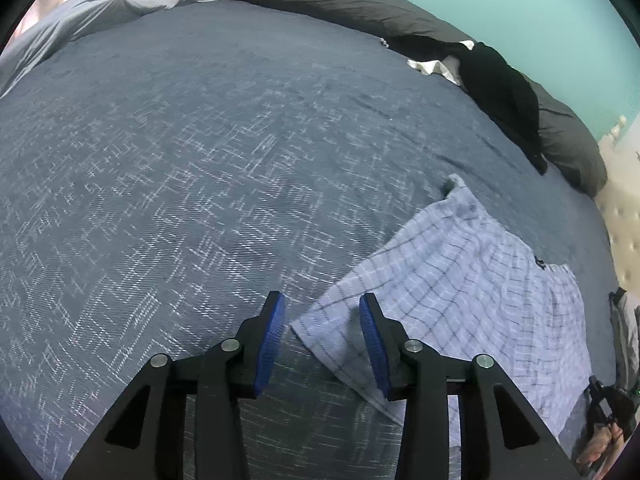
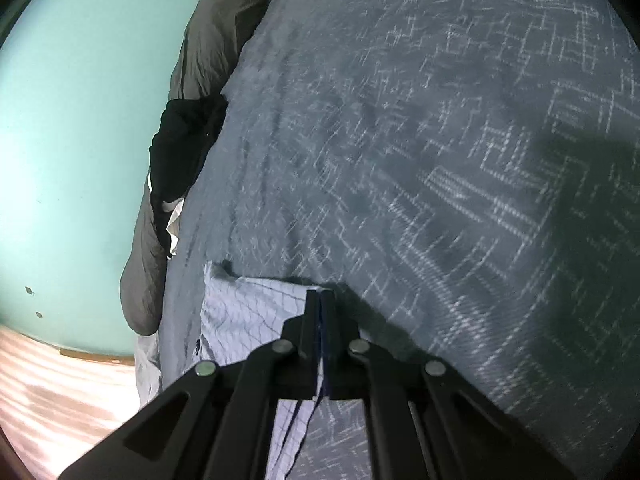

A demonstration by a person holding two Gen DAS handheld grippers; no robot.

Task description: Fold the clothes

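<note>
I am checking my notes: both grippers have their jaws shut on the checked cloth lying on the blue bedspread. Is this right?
Not quite. Only the right gripper is shut on the checked cloth. The left wrist view shows the left gripper with open jaws above the cloth's corner, gripping nothing.

Bedspread (image 1: 200, 168), dark blue-grey with pale broken-line weave, covered bed. Dark grey pillows (image 1: 340, 0) lay along far edge against teal wall (image 1: 520, 12). Lighter grey duvet (image 1: 100, 8) bunched at far left corner. Cream tufted panel (image 1: 624, 208) stood beside bed. Wood-look floor (image 2: 60, 392) showed below wall.
</note>
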